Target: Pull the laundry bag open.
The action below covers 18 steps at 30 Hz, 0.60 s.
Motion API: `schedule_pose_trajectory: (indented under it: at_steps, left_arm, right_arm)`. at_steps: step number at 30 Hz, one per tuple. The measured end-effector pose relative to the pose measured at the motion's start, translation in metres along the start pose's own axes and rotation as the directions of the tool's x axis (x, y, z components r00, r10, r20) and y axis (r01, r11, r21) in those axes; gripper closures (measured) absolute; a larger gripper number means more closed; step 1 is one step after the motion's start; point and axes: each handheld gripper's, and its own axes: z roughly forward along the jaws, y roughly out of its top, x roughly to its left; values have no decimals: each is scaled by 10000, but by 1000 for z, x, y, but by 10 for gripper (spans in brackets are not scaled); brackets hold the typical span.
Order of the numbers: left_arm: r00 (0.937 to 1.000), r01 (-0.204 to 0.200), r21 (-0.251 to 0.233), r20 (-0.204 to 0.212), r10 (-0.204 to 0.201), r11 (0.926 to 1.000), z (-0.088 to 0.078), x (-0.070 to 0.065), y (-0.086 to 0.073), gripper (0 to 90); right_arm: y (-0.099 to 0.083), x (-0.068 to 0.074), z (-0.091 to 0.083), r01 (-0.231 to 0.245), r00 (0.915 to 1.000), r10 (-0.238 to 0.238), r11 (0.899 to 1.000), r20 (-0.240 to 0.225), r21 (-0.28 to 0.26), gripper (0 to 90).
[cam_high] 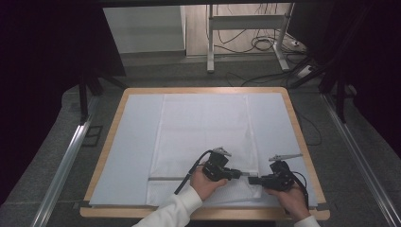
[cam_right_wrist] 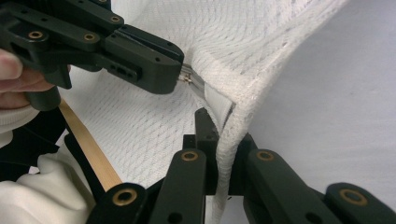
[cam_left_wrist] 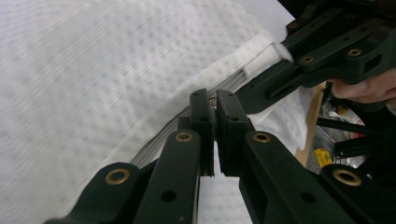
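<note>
A white mesh bag (cam_high: 203,132) lies flat on the table, with a grey zipper (cam_high: 165,178) running along its near end. My left gripper (cam_high: 238,174) is shut on the small metal zipper pull (cam_left_wrist: 213,100) near the bag's right corner. Facing it from the right, my right gripper (cam_high: 251,180) is shut on the bag's white hem (cam_right_wrist: 225,154) at that corner, which is lifted a little off the table. In the left gripper view the right gripper (cam_left_wrist: 286,52) pinches the white edge just beyond my left gripper (cam_left_wrist: 214,103). The right gripper view has the left gripper (cam_right_wrist: 181,74) at the upper left of my right gripper (cam_right_wrist: 219,122).
The bag rests on a pale mat (cam_high: 135,142) that covers a table with a wooden rim (cam_high: 108,142). Beyond the table stand a white desk frame (cam_high: 210,42) and floor cables (cam_high: 265,45). Metal rails (cam_high: 66,161) run along both sides.
</note>
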Motion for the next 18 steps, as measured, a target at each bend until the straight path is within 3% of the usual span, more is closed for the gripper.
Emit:
schedule_pose_trajectory:
  at_steps: [6, 8, 13, 18]
  left_arm:
    - [10000, -5, -7, -27, 5, 10000, -2, 1, -3, 876]
    - [9996, -155, 87, -249, 157, 9998, -3, 1, -3, 876]
    - [9997, 185, -36, -158, -186, 9998, -9, 9, -6, 876]
    - [9998, 130, -10, -181, -130, 9999, -11, 9, -6, 876]
  right_arm:
    - [0, 1, 1, 8, 10000, -7, 10000, -61, 57, 873]
    - [0, 1, 1, 16, 10000, -16, 10000, -51, 58, 873]
    - [0, -2, -2, -83, 9999, 83, 10000, -67, -55, 874]
    - [0, -2, -2, -67, 9999, 66, 10000, -79, -67, 874]
